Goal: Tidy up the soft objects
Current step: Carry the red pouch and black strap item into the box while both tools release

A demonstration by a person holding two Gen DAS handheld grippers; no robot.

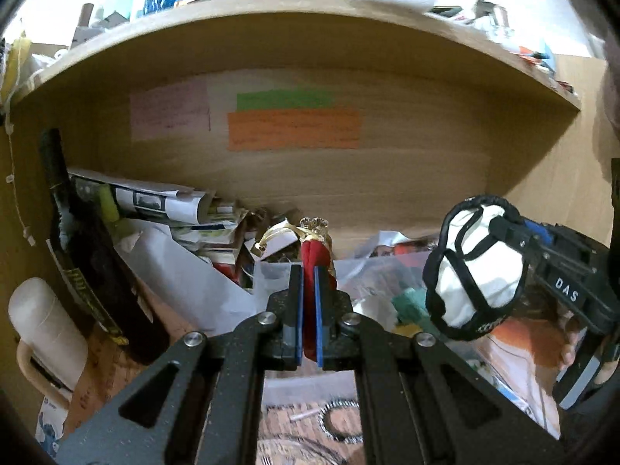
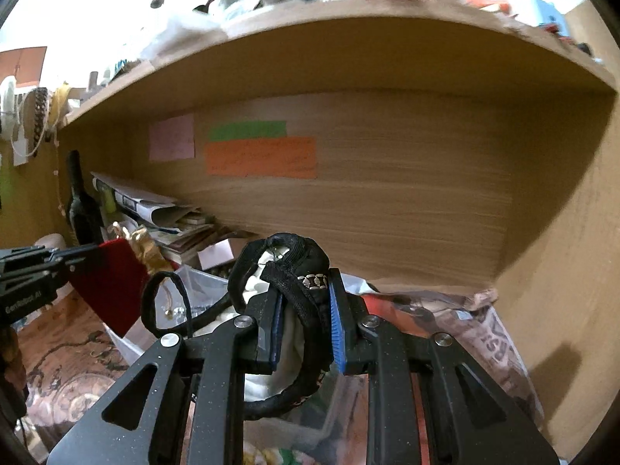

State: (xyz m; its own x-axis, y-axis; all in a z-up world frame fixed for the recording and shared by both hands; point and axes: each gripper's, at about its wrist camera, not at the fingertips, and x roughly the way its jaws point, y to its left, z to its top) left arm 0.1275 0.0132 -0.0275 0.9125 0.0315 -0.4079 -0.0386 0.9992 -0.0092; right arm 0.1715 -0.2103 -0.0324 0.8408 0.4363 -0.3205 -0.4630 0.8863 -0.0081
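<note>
My left gripper (image 1: 309,271) is shut on a red cloth pouch with a gold top (image 1: 314,246), held up in front of a wooden shelf. The pouch also shows at the left of the right wrist view (image 2: 110,281). My right gripper (image 2: 304,298) is shut on a white cloth item with black straps (image 2: 288,271). That item shows at the right of the left wrist view (image 1: 478,271), held level with the pouch. The right gripper body (image 1: 565,271) is to the right of it.
The shelf back (image 1: 387,170) carries pink, green and orange paper notes. A dark bottle (image 1: 77,248) stands at the left by stacked papers (image 1: 162,201). Clear plastic bags and clutter (image 1: 372,271) lie below. A patterned surface (image 2: 66,360) lies at lower left.
</note>
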